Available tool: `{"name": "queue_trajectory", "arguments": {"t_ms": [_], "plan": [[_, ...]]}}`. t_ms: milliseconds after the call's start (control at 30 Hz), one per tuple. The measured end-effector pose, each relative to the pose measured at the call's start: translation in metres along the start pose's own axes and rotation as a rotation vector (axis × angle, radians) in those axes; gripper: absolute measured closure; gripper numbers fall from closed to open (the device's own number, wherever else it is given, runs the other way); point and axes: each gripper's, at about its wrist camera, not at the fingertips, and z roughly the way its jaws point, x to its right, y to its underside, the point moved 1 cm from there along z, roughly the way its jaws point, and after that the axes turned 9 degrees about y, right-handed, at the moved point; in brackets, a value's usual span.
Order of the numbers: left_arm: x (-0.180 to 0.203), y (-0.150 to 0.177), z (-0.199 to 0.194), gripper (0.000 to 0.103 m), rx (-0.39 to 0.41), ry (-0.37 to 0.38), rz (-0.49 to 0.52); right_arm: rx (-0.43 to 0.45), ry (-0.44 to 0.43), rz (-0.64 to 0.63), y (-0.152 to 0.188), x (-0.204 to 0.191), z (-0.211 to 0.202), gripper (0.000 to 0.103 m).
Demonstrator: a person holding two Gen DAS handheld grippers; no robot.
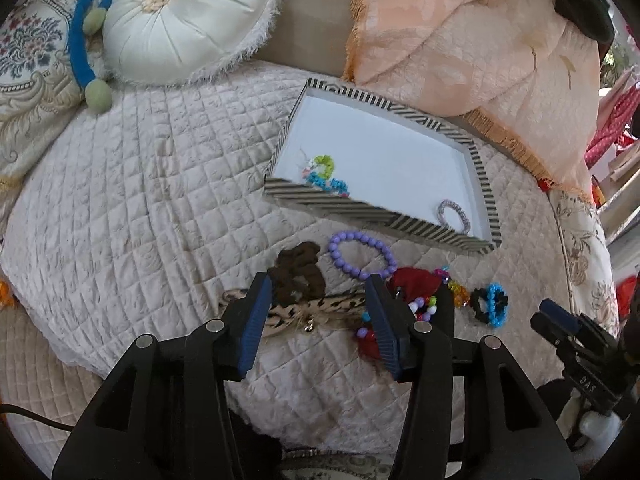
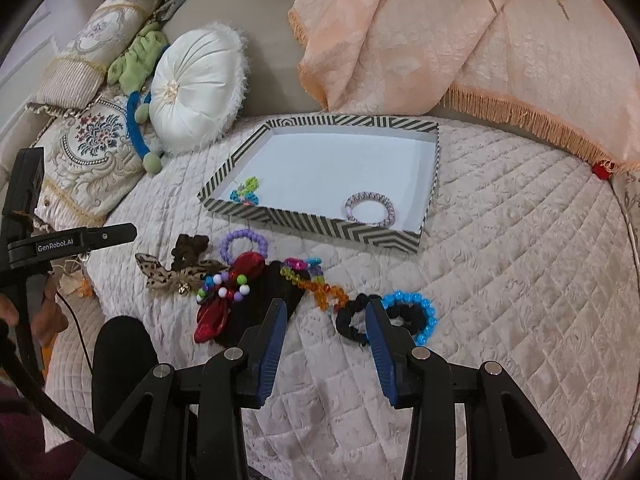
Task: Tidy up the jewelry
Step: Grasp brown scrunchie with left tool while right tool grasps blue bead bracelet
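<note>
A striped box lid tray [image 1: 374,212] [image 2: 308,222] lies on the quilted bed. It holds a small multicolour beaded piece [image 1: 322,174] [image 2: 245,191] and a silver-lilac bracelet [image 1: 454,216] [image 2: 370,208]. In front lie a purple bead bracelet [image 1: 362,254] [image 2: 243,243], a brown scrunchie [image 1: 298,274] [image 2: 189,249], a leopard bow [image 1: 312,312] [image 2: 176,276], a red bow with coloured beads [image 1: 412,284] [image 2: 230,292], an orange bead chain [image 2: 326,294] and a black-and-blue scrunchie [image 1: 490,304] [image 2: 400,316]. My left gripper [image 1: 318,320] is open over the leopard bow. My right gripper [image 2: 326,336] is open, empty, by the black scrunchie.
A round white cushion [image 1: 184,20] [image 2: 196,88], a green-and-blue plush [image 1: 86,52] [image 2: 138,80] and embroidered pillows [image 2: 92,148] lie at the back left. A peach fringed blanket [image 1: 480,48] [image 2: 460,40] is piled behind the tray.
</note>
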Motion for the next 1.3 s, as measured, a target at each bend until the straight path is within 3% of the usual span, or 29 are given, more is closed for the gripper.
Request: {"name": "queue_trajectory", "arguments": {"t_ms": [233, 467, 700, 833, 1000, 1133, 1300], "plan": [[-0.014, 0.017, 0.02, 0.054, -0.085, -0.029, 0.054, -0.023, 0.029, 0.006, 0.008, 0.015, 0.008, 0.064], [-0.026, 0.006, 0.033, 0.046, -0.058, -0.053, 0.007, -0.062, 0.085, 0.046, 0.01, 0.049, 0.021, 0.064], [-0.034, 0.0, 0.062, 0.046, -0.131, -0.076, 0.02, -0.083, 0.087, 0.027, 0.001, 0.053, 0.034, 0.064], [-0.041, -0.001, 0.073, 0.045, -0.149, -0.088, 0.009, -0.123, 0.141, 0.006, 0.005, 0.058, 0.054, 0.064], [-0.041, -0.003, 0.089, 0.045, -0.172, -0.102, 0.022, -0.13, 0.112, 0.005, 0.005, 0.063, 0.063, 0.067], [-0.044, -0.006, 0.098, 0.045, -0.18, -0.092, -0.004, -0.118, 0.143, -0.044, -0.003, 0.059, 0.068, 0.07], [-0.046, -0.009, 0.104, 0.045, -0.187, -0.084, -0.016, -0.173, 0.15, -0.079, -0.004, 0.062, 0.086, 0.076]]}}
